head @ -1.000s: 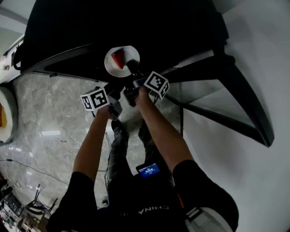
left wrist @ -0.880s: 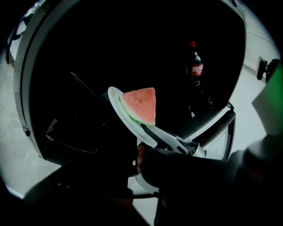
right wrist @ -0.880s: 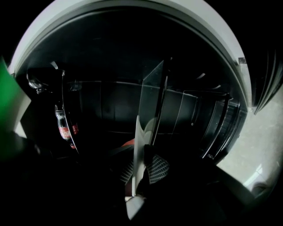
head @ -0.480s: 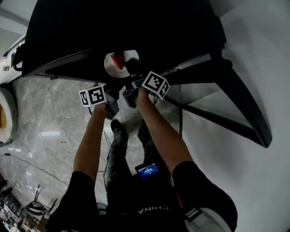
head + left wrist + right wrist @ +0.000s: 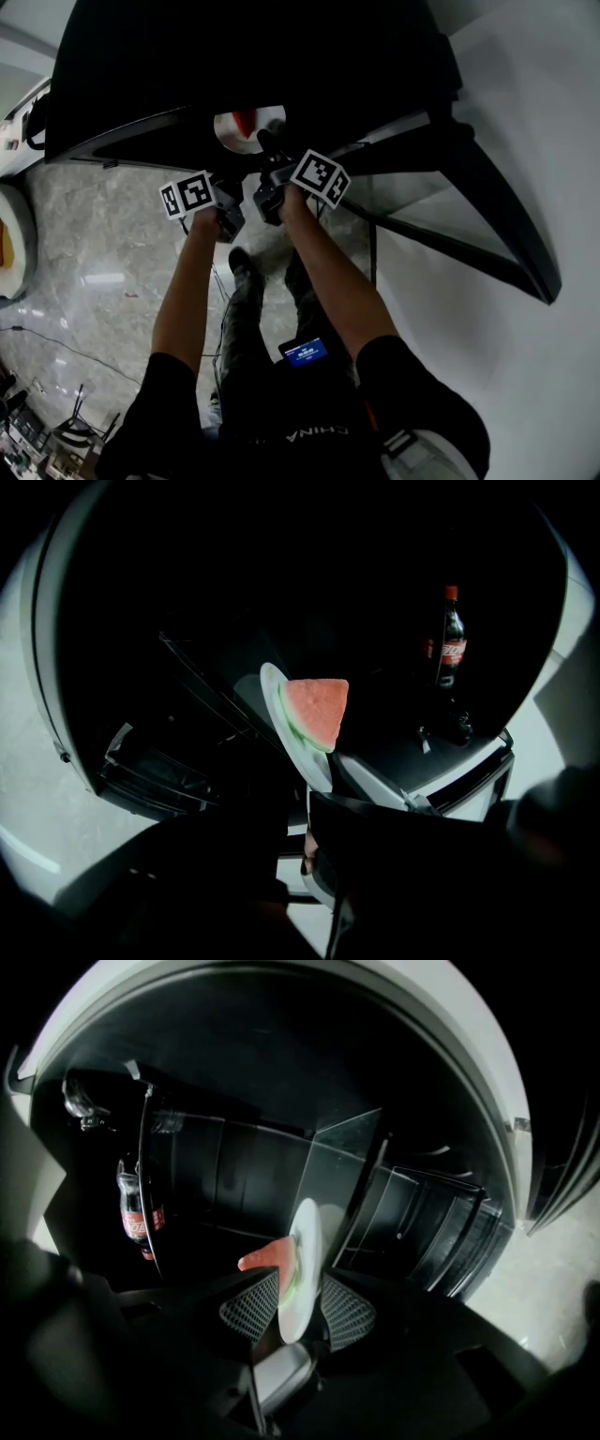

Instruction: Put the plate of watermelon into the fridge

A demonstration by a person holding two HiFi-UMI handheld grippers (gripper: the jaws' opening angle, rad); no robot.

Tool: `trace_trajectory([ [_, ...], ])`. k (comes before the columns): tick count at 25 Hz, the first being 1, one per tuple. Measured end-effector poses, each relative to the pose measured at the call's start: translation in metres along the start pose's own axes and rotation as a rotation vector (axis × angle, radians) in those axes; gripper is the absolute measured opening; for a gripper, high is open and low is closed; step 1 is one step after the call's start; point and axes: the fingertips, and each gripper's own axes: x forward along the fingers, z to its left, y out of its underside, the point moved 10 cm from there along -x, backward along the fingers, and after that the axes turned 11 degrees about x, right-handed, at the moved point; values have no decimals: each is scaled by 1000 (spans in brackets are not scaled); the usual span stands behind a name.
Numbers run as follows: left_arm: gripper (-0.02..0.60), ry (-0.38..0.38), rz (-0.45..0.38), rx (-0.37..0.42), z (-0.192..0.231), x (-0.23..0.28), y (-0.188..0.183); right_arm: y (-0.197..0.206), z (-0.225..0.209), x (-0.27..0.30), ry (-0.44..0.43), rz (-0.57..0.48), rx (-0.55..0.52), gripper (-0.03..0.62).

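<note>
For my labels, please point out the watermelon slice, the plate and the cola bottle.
watermelon slice [image 5: 317, 708], left gripper view, red flesh.
plate [image 5: 305, 1232], right gripper view, upper part.
cola bottle [image 5: 452, 652], left gripper view, red label.

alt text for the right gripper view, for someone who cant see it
The right gripper has its jaws closed on the rim of a white plate, seen edge-on, with a watermelon slice on its left face. Behind is the dark open fridge, a cola bottle at the left.

Fridge shelf apparently ahead, bottle aside
</note>
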Motion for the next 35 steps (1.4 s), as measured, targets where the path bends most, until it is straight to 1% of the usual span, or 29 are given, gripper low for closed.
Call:
trace_trajectory([
  [3,80,-18,-32,-29,2,2,-1,-1,-3,-5,18,2,-3,127],
  [5,78,-17,-46,-46,2,4,-3,-3,-3,-7,24,7,-8,127],
  [9,78,-26,-61,-52,0,9,-7,-5,0,-12,29,19,-32,127],
  [13,78,-46,-84,-55,-2,14,-14,-6,1,-20,53,37,-66,127],
  [18,78,-107,-99,-58,0,22,-21,-8,1,-29,70,58,-90,127],
  [23,78,-119,-94,-85,1,26,-23,-12,3,-33,75,72,-110,127],
  [26,78,-119,-87,-126,2,28,-24,-12,2,-35,77,86,-110,127],
  [29,78,-131,-76,-194,2,28,-26,-12,2,-38,77,93,-106,127],
  [32,78,-153,-83,-264,-1,28,-26,-12,3,-42,75,95,-105,127],
  [35,78,-169,-92,-281,-2,28,-27,-11,5,-42,76,102,-104,127],
])
